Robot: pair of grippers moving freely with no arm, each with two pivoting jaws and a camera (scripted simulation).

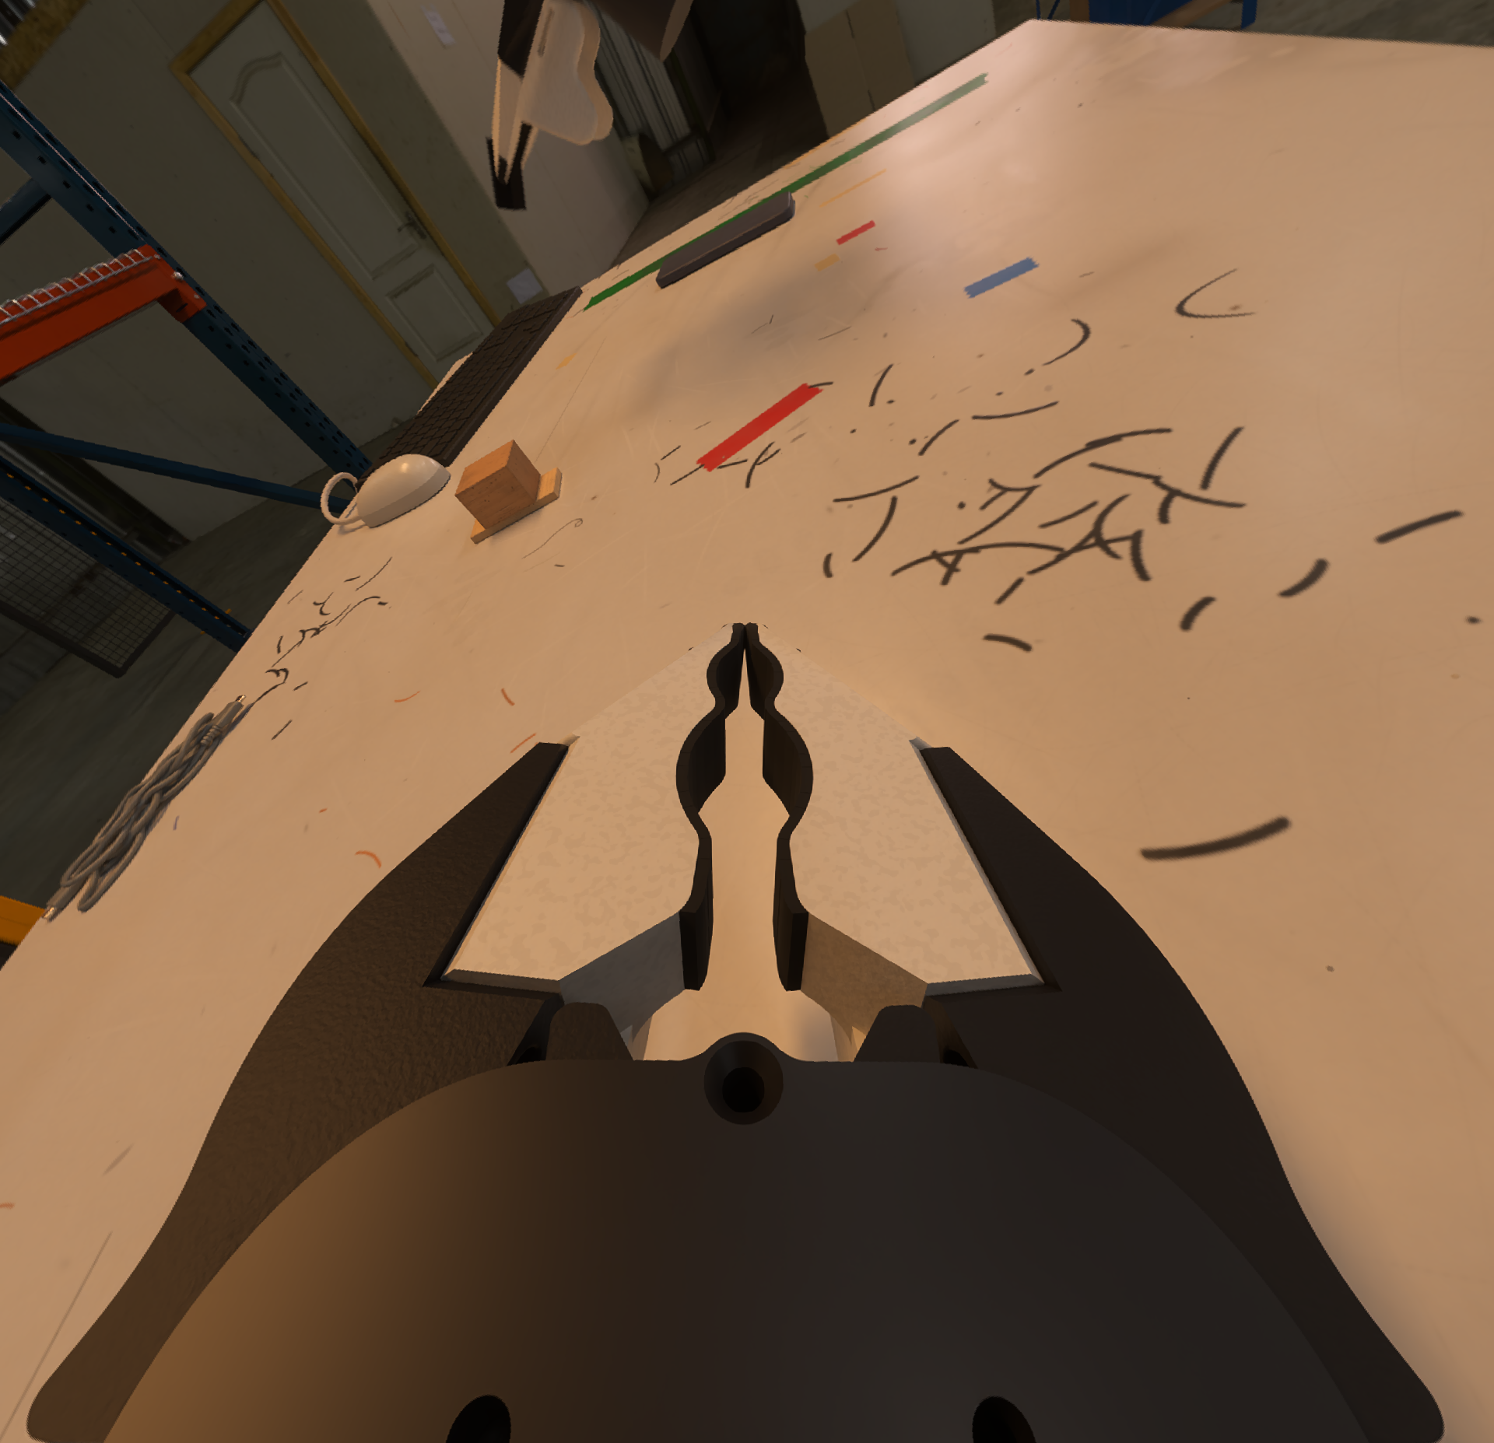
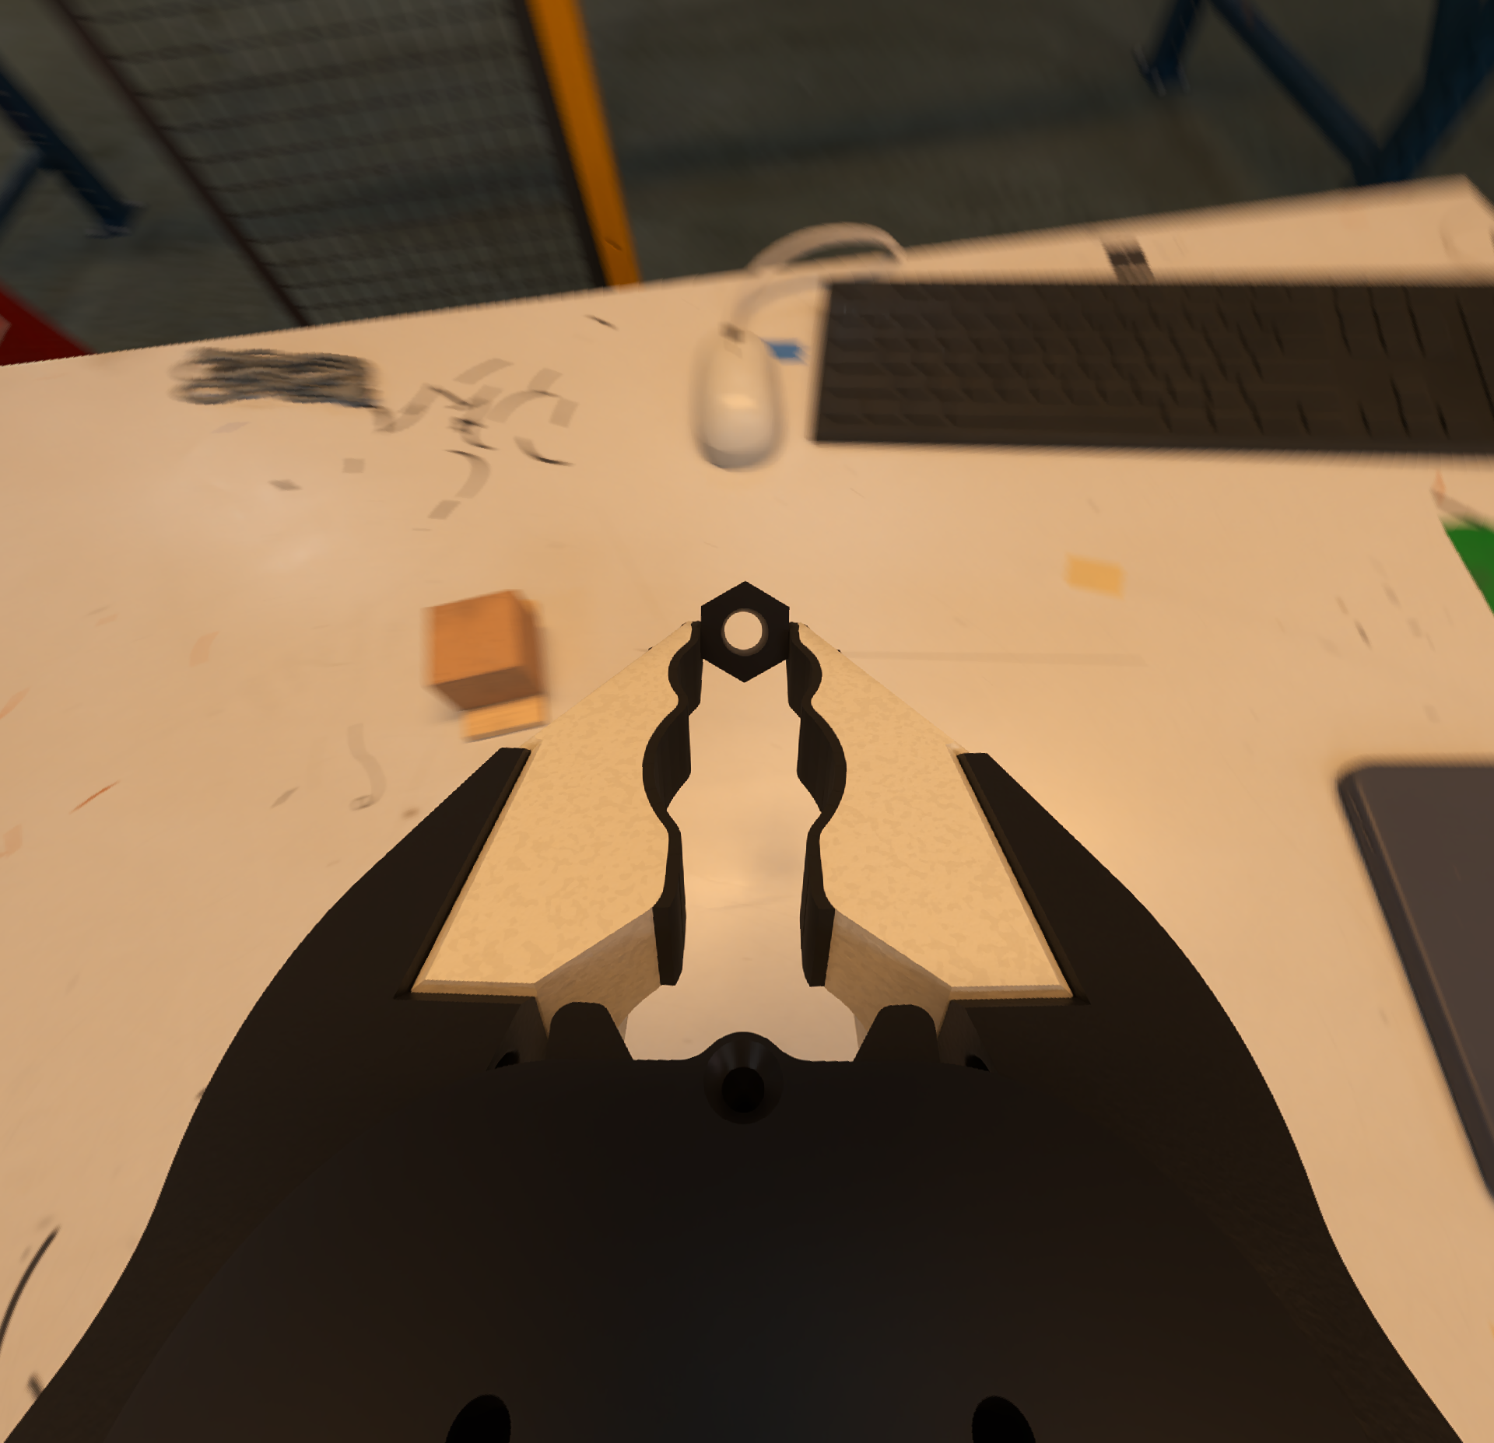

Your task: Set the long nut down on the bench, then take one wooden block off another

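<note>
My right gripper (image 2: 743, 632) is shut on a black long nut (image 2: 743, 654), seen end-on as a hexagon with a round hole, held above the bench (image 2: 889, 677). It also shows high in the left wrist view (image 1: 517, 184), above the bench's far end. A wooden cube (image 2: 483, 648) sits on a thin flat wooden block (image 2: 505, 717) to the left of the nut; the pair shows in the left wrist view too, the cube (image 1: 497, 483) on the flat block (image 1: 543, 495). My left gripper (image 1: 744, 632) is shut and empty, low over the bench (image 1: 1051, 717).
A white mouse (image 2: 740, 406) (image 1: 400, 487) and a black keyboard (image 2: 1156, 362) (image 1: 477, 386) lie by the far edge. A dark tablet (image 2: 1431, 919) (image 1: 728, 236) lies to the right. A coiled grey cable (image 1: 137, 814) lies at the left edge. Shelving stands beyond.
</note>
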